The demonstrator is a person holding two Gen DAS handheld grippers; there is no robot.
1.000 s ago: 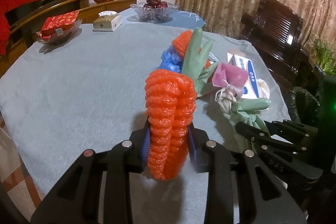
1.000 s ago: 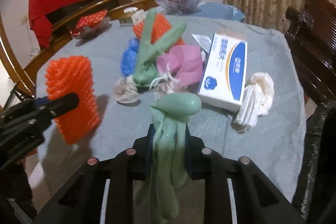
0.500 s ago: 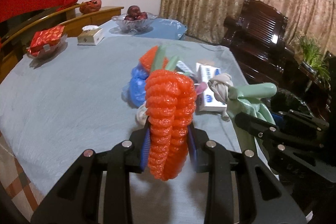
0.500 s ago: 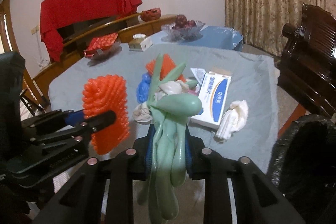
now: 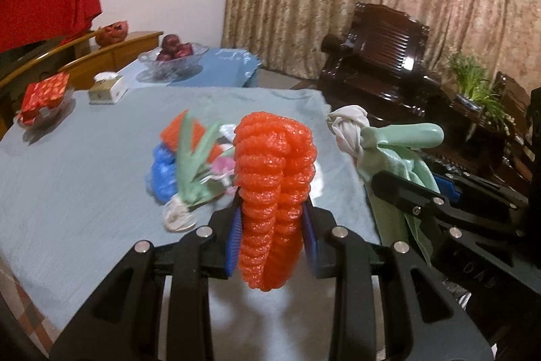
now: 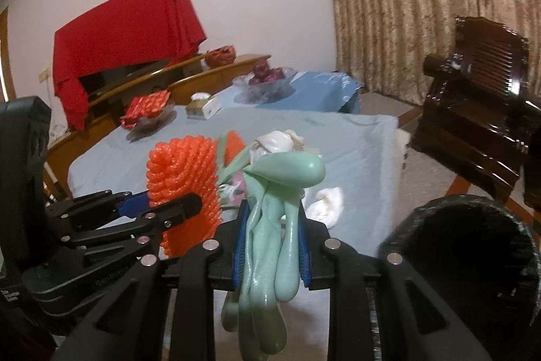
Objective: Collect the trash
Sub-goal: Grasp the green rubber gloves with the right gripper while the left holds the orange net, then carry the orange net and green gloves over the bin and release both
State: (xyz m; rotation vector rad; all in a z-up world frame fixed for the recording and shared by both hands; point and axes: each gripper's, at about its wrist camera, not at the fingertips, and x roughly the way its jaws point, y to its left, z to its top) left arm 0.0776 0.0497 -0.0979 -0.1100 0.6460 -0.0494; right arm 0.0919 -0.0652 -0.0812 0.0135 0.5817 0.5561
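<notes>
My left gripper point(image 5: 273, 235) is shut on an orange foam net sleeve point(image 5: 274, 192), held upright above the table's near edge; the same sleeve point(image 6: 184, 181) shows at the left of the right wrist view. My right gripper point(image 6: 270, 246) is shut on a pale green rubber glove point(image 6: 277, 225) whose fingers dangle below the jaws, with a grey-white rag point(image 5: 348, 131) knotted to its top. More trash lies in a heap on the table: a second green glove point(image 5: 196, 164), a blue wad point(image 5: 162, 171), another orange net point(image 5: 175, 131), white tissue point(image 6: 324, 205).
A black bin point(image 6: 473, 259) stands open at the lower right, beside the grey-blue tablecloth point(image 5: 84, 164). At the far end are a red packet dish point(image 5: 44, 97), a tissue box point(image 5: 108, 88) and a fruit bowl point(image 5: 174, 56). A dark wooden chair point(image 5: 375, 56) stands right.
Both grippers have risen and drawn back from the heap with their loads still held. The views swung right, so the black bin and the chair now show larger.
</notes>
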